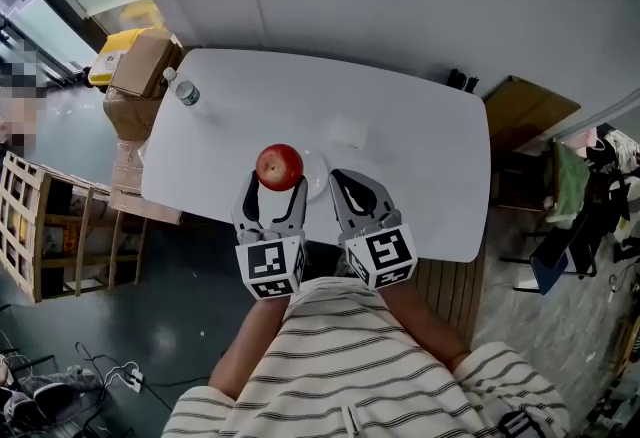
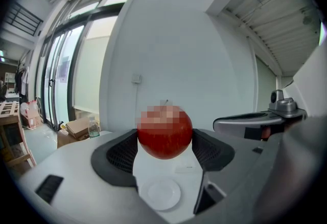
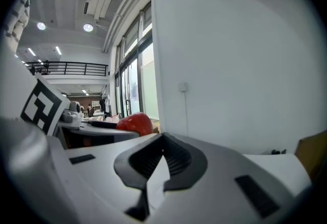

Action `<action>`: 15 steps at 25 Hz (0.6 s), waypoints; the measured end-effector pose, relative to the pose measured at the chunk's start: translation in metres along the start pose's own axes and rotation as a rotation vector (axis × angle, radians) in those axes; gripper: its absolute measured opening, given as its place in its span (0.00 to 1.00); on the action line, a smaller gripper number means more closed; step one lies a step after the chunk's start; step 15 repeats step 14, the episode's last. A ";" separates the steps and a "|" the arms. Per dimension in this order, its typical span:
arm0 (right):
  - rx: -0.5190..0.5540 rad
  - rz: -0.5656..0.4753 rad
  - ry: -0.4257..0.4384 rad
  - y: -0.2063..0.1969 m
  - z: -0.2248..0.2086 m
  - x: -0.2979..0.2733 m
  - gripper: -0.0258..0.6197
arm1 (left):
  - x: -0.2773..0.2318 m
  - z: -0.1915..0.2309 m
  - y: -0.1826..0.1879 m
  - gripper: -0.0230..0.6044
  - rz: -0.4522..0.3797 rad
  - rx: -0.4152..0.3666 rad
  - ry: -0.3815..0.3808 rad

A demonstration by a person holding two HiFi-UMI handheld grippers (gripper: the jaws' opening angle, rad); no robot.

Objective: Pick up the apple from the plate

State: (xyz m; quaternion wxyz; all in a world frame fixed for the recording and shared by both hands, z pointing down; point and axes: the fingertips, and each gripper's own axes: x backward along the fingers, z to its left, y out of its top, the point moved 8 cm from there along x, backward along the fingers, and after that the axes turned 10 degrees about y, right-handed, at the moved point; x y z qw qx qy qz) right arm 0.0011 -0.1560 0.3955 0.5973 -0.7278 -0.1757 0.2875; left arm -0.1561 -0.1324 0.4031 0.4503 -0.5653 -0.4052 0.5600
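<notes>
Two jaws of the left gripper (image 2: 164, 151) clamp the round red apple (image 1: 279, 166), held clear above the round white plate (image 2: 161, 194). The right gripper (image 3: 162, 154) is pinched closed, empty. In the head view only the plate's edge shows.

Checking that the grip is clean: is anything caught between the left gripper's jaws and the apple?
Nothing visible. The left gripper's ribbed pads press straight on the apple from both sides, and the apple is held above the white plate, not touching it.
</notes>
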 end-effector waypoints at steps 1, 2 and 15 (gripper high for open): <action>-0.001 -0.002 -0.002 0.001 -0.002 0.000 0.06 | -0.001 -0.001 0.001 0.58 -0.003 -0.002 -0.001; -0.002 -0.004 -0.005 0.001 -0.003 0.001 0.06 | -0.002 -0.002 0.002 0.58 -0.005 -0.004 -0.003; -0.006 -0.002 -0.005 -0.001 -0.005 0.000 0.06 | -0.004 -0.002 0.003 0.58 -0.006 0.001 -0.007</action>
